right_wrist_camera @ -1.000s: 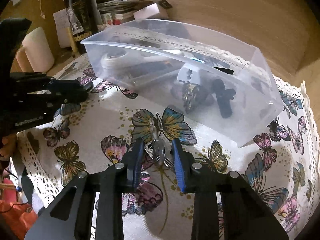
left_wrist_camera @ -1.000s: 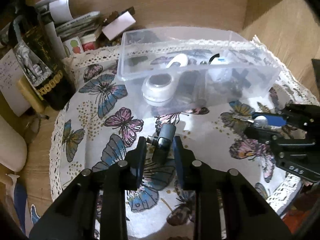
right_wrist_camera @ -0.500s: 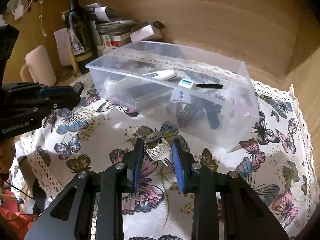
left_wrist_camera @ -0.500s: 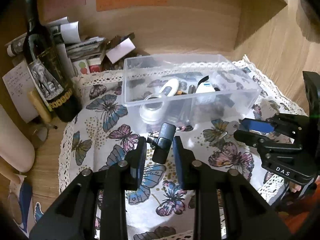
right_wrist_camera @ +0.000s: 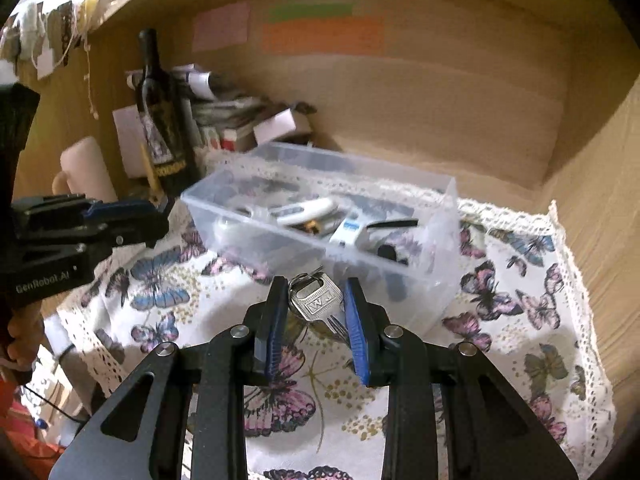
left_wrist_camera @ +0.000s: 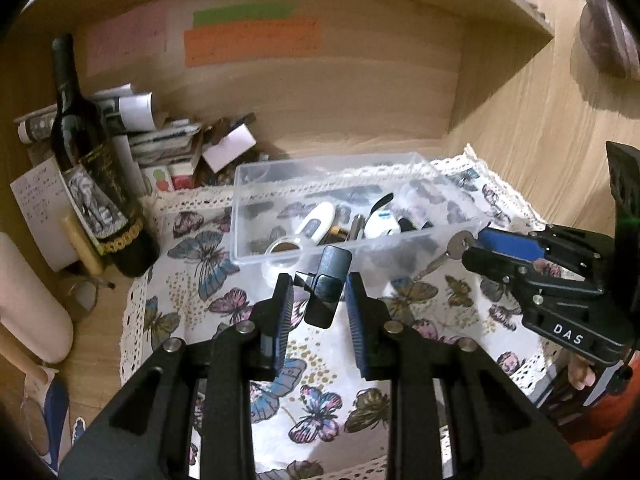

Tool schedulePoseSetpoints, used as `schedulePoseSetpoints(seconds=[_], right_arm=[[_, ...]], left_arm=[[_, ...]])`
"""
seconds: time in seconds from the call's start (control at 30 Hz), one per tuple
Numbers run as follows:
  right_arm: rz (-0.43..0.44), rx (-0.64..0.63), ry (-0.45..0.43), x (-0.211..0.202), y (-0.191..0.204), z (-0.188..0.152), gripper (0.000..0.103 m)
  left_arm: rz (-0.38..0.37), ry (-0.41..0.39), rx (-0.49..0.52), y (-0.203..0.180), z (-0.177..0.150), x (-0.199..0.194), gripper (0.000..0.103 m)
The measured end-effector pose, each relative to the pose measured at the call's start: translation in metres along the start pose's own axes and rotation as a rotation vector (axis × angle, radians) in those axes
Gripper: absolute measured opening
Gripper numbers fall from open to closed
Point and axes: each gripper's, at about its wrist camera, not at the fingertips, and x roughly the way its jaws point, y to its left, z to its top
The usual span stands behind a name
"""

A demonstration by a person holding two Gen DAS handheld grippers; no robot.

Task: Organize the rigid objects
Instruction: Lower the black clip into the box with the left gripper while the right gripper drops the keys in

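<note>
My left gripper (left_wrist_camera: 318,304) is shut on a small dark clip-like gadget (left_wrist_camera: 328,286) and holds it in the air in front of the clear plastic box (left_wrist_camera: 280,254). My right gripper (right_wrist_camera: 314,300) is shut on a bunch of silver keys (right_wrist_camera: 316,300), lifted just before the box's near wall (right_wrist_camera: 400,276). In the left wrist view the right gripper (left_wrist_camera: 480,246) shows at the right with a key (left_wrist_camera: 460,244) sticking out. The box holds several small items, among them a white thermometer-like stick (left_wrist_camera: 316,224) and a round white case (left_wrist_camera: 285,246).
A butterfly-print cloth (left_wrist_camera: 200,260) with lace edging covers the desk. A dark wine bottle (left_wrist_camera: 92,176), stacked papers (left_wrist_camera: 160,140) and a pale mug (right_wrist_camera: 86,168) stand at the back left. Wooden walls close in behind and on the right.
Both grippers have risen from the cloth with their objects. The gadget and the keys now hang above the cloth, near the level of the box's rim.
</note>
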Motion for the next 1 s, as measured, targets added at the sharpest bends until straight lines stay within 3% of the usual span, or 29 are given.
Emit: schedulePoseSetpoints(seconds=[0.43, 0.73, 1.0], right_arm=[[-0.052, 0.031, -0.131, -0.013, -0.018, 0.037, 0.026], [-0.101, 0.066, -0.124, 0.011, -0.039, 0.049, 0.026], [-0.089, 0.078, -0.045, 0.047, -0.045, 0.041, 0.026]], left_arm=[[-0.019, -0.080, -0.012, -0.005, 0.033, 0.001, 0.027], [-0.018, -0.024, -0.009, -0.009, 0.051, 0.042, 0.027], [-0.007, 0.059, -0.002, -0.013, 0.053, 0.087, 0.027]])
